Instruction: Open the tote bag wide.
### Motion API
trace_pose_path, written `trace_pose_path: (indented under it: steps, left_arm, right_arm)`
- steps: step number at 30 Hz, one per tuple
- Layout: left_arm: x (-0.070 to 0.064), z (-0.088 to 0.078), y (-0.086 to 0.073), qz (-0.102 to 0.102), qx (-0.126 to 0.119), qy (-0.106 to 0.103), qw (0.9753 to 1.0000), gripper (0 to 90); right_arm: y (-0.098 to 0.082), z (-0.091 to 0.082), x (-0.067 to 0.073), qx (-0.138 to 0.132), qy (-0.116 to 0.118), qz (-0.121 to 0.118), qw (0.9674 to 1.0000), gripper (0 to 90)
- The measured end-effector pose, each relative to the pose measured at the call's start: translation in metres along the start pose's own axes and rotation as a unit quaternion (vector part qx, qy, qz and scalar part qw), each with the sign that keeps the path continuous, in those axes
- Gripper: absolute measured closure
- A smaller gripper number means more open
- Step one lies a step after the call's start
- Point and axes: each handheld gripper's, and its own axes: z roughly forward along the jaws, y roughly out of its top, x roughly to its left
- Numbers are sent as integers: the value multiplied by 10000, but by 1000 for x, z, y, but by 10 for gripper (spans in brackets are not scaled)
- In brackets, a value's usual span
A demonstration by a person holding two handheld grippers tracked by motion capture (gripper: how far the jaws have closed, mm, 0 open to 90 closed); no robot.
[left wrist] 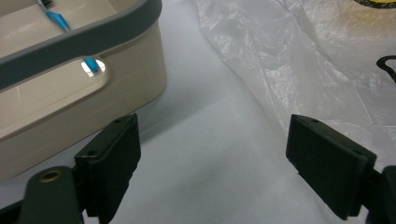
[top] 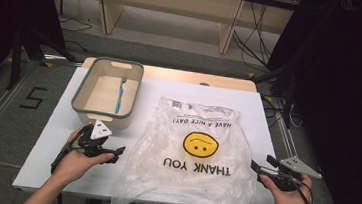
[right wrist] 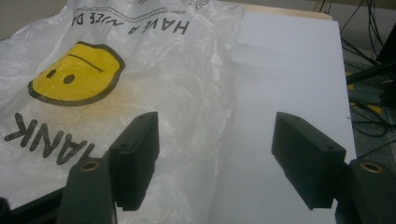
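We are at the approach: both grippers flank the plastic bag [top: 191, 158] and neither has a hold on it, so we judge the work is only starting, probably with the blue toothbrush [top: 120, 94] in the beige bin [top: 83, 89] to be bagged.

At the table's [top: 60, 135] near left edge, our left gripper [top: 119, 152] hovers just in front of the bin's near wall, jaws spread wide with nothing between them. In the left gripper view the bag's left border [left wrist: 299, 70] lies ahead and right of the jaws, running in toward the right pad [left wrist: 327, 163]; whether that pad touches the film we cannot tell. The bin's corner [left wrist: 140, 70] sits just beyond the left pad.

The bag lies flat across the middle of the table, its bottom edge spilling over the near edge.

Near the near right corner, our right gripper [top: 255, 167] points at the bag's right border, jaws also wide apart and empty. In the right gripper view the film's edge [right wrist: 219, 116] runs between the jaws, close to the left pad [right wrist: 137, 154].

Next we need to close on an edge and lift one layer to open the mouth.
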Motion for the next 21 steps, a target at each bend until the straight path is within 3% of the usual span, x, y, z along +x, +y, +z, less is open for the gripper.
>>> trace_pose_path:
  steps: [14,21]
  left_arm:
    - [-9,-1,4,-28,-48,-170,9998,192]
    - [-15,2,4,19,95,-264,9996,199]
  right_arm:
    - [-3,2,-1,282,-77,150,9995,335]
    - [-3,6,0,552,-111,201,9982,340]
